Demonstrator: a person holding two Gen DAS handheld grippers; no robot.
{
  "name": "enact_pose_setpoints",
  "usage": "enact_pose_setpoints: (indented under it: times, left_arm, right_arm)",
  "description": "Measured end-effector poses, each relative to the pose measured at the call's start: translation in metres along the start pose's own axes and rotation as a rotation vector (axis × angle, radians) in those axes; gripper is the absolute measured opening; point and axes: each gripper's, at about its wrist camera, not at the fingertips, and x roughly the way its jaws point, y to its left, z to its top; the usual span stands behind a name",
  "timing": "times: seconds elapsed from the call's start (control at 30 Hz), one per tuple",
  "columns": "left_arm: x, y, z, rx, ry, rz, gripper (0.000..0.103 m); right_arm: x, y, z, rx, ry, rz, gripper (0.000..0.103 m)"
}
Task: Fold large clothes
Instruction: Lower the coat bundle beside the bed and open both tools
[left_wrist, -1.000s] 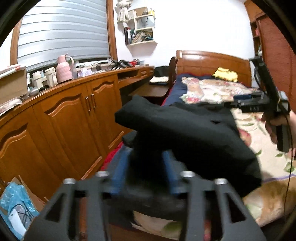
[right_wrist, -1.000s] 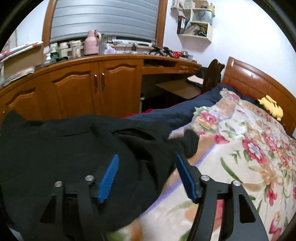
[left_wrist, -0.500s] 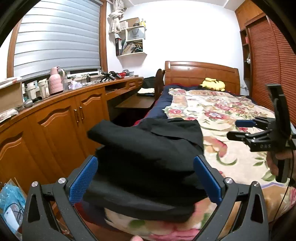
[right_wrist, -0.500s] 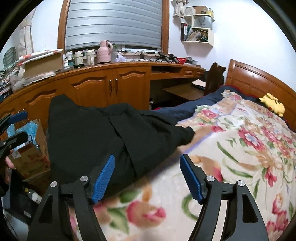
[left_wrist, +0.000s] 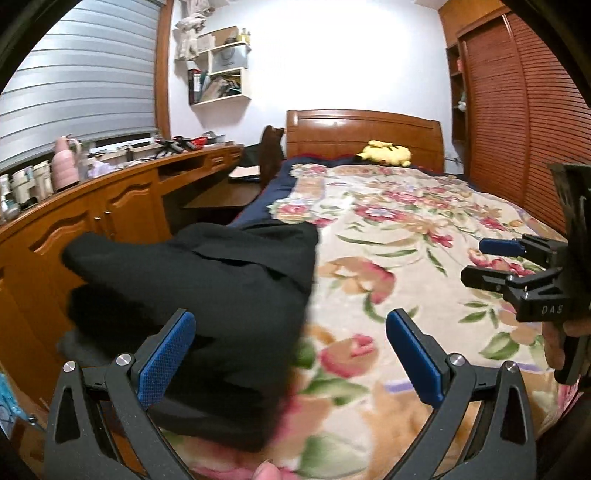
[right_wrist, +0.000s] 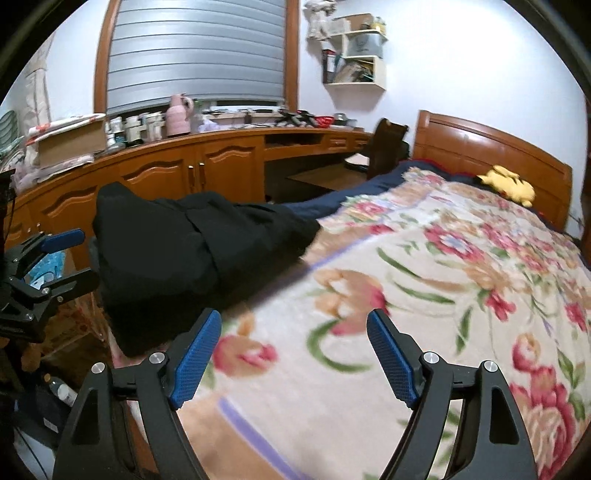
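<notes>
Black garment (left_wrist: 207, 295) overhangs bed's (left_wrist: 424, 236) left edge.

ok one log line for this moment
left tongs: open, empty | right tongs: opening, empty | black garment: folded, on floral bedspread corner

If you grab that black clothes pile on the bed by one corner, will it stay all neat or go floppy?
Probably floppy. The folded black garment is soft cloth, lying in loose rumpled layers, so lifting one corner would likely undo the fold. It also sits at the edge of the bed with part overhanging, so a push might slide it off. Both grippers are off it.
</notes>
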Motion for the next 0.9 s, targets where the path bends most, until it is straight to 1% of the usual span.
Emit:
enact_pose_setpoints:
  times: [0.2,0.4,0.57,0.63,0.77,0.9]
  left_arm:
    - [0.014,-0.039,-0.002,0.022,0.026,-0.058,0.103]
    - [0.024,-0.083,-0.006,0.056,0.034,-0.099,0.103]
    - [0.035,-0.121,-0.007,0.078,0.058,-0.139,0.103]
    - [0.038,-0.137,-0.008,0.094,0.058,-0.15,0.103]
    - [0.044,-0.17,-0.01,0.109,0.062,-0.203,0.103]
    - [0.051,-0.2,-0.011,0.113,0.086,-0.242,0.103]
  right_arm:
    - [-0.016,-0.012,-0.023,0.023,0.019,-0.065,0.083]
    - [-0.044,-0.032,-0.043,0.086,-0.003,-0.121,0.083]
    - [-0.06,-0.049,-0.06,0.127,0.0,-0.18,0.083]
    - [-0.067,-0.052,-0.065,0.135,0.002,-0.209,0.083]
    - [-0.078,-0.057,-0.072,0.161,0.009,-0.25,0.083]
    - [-0.089,-0.061,-0.079,0.182,0.01,-0.293,0.083]
